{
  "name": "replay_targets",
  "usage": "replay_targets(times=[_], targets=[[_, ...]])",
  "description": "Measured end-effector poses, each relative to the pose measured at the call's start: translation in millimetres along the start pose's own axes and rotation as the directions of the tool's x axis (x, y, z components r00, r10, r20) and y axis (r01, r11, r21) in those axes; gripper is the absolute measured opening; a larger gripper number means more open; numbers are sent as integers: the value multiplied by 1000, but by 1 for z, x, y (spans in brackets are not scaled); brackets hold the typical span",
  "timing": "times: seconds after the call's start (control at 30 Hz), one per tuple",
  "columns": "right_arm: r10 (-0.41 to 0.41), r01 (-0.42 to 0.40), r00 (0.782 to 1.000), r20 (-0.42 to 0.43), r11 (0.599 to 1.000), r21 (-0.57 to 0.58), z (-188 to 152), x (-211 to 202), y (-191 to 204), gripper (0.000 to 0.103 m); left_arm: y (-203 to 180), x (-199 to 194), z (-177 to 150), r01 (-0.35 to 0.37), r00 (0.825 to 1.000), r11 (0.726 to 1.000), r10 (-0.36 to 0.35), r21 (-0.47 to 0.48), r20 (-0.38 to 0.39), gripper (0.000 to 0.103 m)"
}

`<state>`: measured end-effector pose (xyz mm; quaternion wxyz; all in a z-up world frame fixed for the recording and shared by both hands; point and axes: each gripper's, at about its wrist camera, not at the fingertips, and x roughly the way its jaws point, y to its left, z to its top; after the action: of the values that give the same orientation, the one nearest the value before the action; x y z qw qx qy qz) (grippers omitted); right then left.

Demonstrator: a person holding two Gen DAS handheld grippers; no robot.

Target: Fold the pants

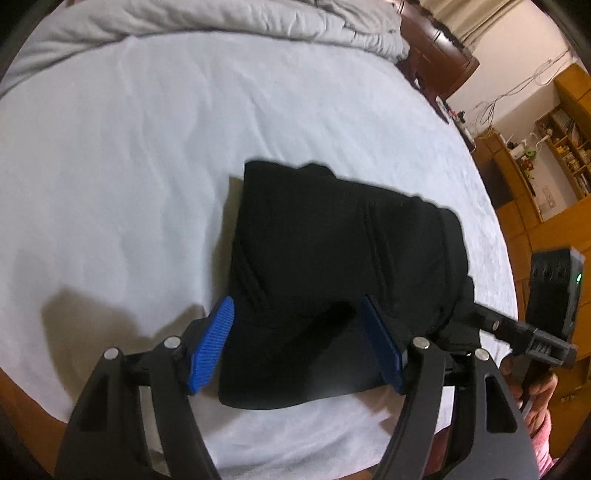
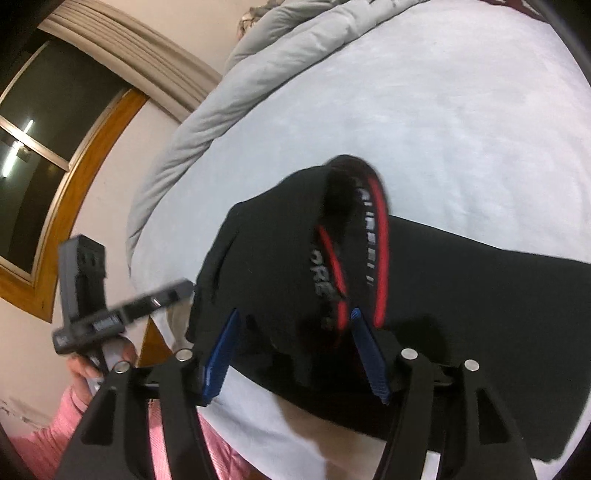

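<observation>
- Our left gripper (image 1: 295, 343) hangs wide open over the folded black pants (image 1: 332, 266) on the white bedsheet (image 1: 129, 166).
- Our right gripper (image 2: 295, 354) gapes, blue fingers (image 2: 369, 354) straddling the red-striped waistband (image 2: 380, 236).

One pair of black fabric pants with a red-striped waistband (image 1: 332, 258) lay ahead of the left hand-held gripper (image 1: 295, 347). Two hand-held grippers were counted, the right hand-held gripper (image 2: 293, 350) being the second, each with two blue ribbed fingers (image 1: 210, 350). One white-sheeted bed (image 1: 129, 166) lay under both, and one grey quilted comforter (image 1: 221, 18) lay far beyond them.
</observation>
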<state>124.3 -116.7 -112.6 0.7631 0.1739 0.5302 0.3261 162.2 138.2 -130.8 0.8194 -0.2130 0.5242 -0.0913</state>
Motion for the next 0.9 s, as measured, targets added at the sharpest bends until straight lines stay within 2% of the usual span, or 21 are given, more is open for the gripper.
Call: replay_targets(times=[0.07,0.13,0.27,0.43,0.5,0.57,0.63,0.7,0.73,0.77,0.83,0.9], targets=[[-1,0,1000,-9,1000,-31,3,6,7,25,1,4,-4,-11,1000,1000,11,16,-10,77],[40,-42,999,-25,998,-53,1,6,12,8,0,5,-8,-26,1000,999,27,38,-11,78],[60,-62,998,-34,996,-68,-5,-4,10,5,0,2,-7,-20,1000,1000,20,18,-11,78],[87,-86,996,-32,996,24,-13,-30,-15,5,-7,-2,-3,-61,998,998,61,30,5,80],[40,-36,996,-77,998,47,-19,-30,-24,4,-11,-1,-3,-75,997,996,75,48,1,82],[-11,23,989,-148,997,78,-27,-14,-38,4,-13,5,-4,-110,994,992,111,59,-20,83],[-8,26,985,-175,994,102,-31,-1,-46,5,-14,18,-5,-151,985,986,156,71,-69,83],[-13,29,987,-159,994,101,-29,1,-47,9,-12,27,-7,-154,983,986,159,62,-87,84],[-12,25,990,-140,995,96,-27,-4,-45,17,-12,27,-7,-153,984,987,157,55,-89,84],[-17,28,992,-126,996,87,-26,-10,-43,36,-12,26,-7,-146,985,988,150,49,-90,84],[-52,56,995,-86,997,47,-24,-24,-37,65,-14,22,-6,-140,986,988,145,62,-85,84],[-67,69,996,-64,997,31,-22,-33,-37,72,-18,17,-5,-150,985,984,157,92,-70,84]])
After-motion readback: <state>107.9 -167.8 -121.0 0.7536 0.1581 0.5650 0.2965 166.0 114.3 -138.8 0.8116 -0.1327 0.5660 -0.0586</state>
